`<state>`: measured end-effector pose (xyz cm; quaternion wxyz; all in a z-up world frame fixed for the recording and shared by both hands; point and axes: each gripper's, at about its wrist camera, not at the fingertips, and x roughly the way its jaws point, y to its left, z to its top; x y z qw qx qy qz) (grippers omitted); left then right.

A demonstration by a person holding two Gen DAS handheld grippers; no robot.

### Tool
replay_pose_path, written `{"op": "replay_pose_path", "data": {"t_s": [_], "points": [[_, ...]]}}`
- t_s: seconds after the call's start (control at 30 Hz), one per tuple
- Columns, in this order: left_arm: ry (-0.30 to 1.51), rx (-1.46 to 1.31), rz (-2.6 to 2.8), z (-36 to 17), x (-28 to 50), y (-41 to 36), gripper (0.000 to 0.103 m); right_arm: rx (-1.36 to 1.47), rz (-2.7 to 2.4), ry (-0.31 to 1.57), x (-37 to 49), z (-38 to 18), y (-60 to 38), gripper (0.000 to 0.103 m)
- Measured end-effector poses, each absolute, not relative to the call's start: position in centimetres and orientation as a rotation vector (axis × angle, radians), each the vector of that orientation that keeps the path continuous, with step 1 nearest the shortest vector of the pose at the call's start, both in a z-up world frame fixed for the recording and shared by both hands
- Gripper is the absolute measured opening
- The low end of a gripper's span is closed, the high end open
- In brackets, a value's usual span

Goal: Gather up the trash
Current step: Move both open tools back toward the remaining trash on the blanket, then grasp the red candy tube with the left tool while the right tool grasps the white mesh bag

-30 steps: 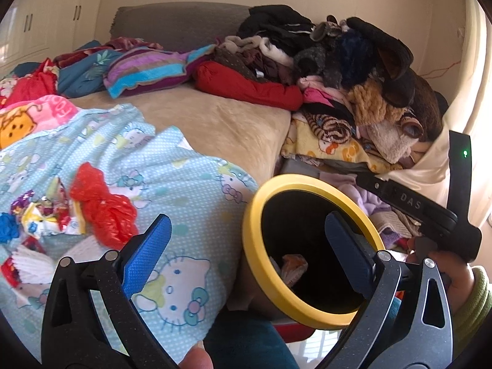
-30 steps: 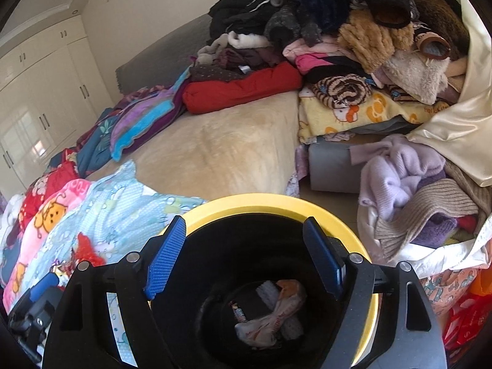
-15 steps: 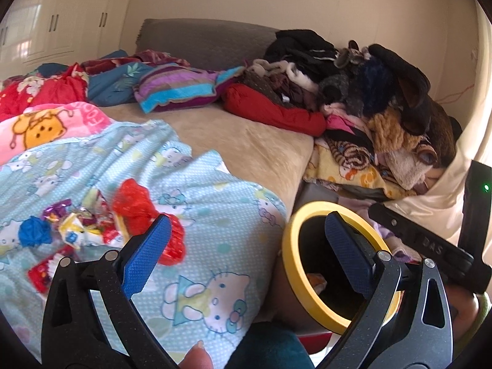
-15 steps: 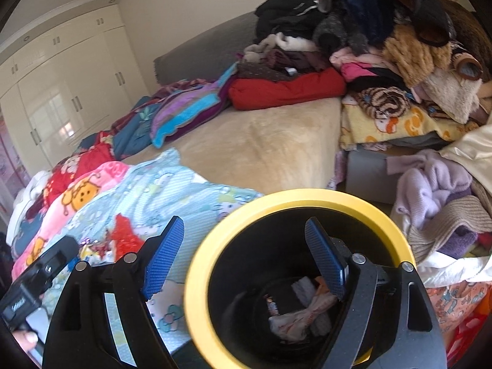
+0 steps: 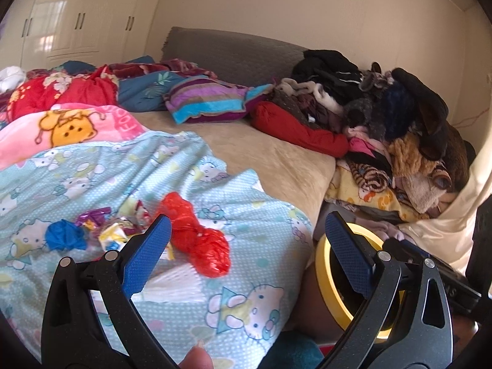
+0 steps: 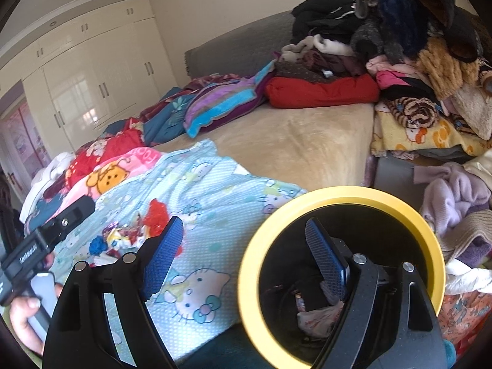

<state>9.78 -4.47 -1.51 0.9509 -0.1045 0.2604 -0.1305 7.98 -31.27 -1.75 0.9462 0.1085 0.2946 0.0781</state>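
A crumpled red plastic bag (image 5: 196, 236) lies on the light blue Hello Kitty blanket (image 5: 252, 279), with a blue scrap (image 5: 63, 238) and shiny wrappers (image 5: 113, 230) to its left. My left gripper (image 5: 246, 255) is open and empty, just in front of the red bag. A black bin with a yellow rim (image 6: 338, 193) stands beside the bed; wrappers (image 6: 316, 316) lie in its bottom. My right gripper (image 6: 246, 258) is open and empty, its right finger over the bin's mouth. The red bag (image 6: 158, 215) and the wrappers (image 6: 120, 238) also show in the right wrist view.
A beige mattress (image 5: 276, 156) stretches behind the blanket. Bright quilts and pillows (image 5: 209, 101) lie at the back left. A tall heap of clothes (image 5: 399, 123) fills the right side. White wardrobes (image 6: 92, 83) stand along the far wall.
Both grippers have swung left, from the bin toward the bed. The bin has slid to the right in both views, and the red bag now lies between the left gripper's fingers.
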Motion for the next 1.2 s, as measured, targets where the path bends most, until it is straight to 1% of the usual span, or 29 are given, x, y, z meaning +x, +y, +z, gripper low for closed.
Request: {"op": "replay_pose_path", "data": {"t_s": [0.17,0.8,1.2], "points": [[0.52,-0.235,-0.229,-1.3,9.9,-2.6,0.092,0.197,0.209,0.605,7.9,-1.8,-29.4,0.082],[0.511,-0.307,-0.078,-1.7,9.9,4.9,0.092,0.117,0.344,0.64,8.2,-2.4,-22.3,0.082],[0.566,-0.299,0.04,-4.2,9.3,10.4,0.092,0.08,0.387,0.703,9.3,-4.4,-18.6,0.082]]}}
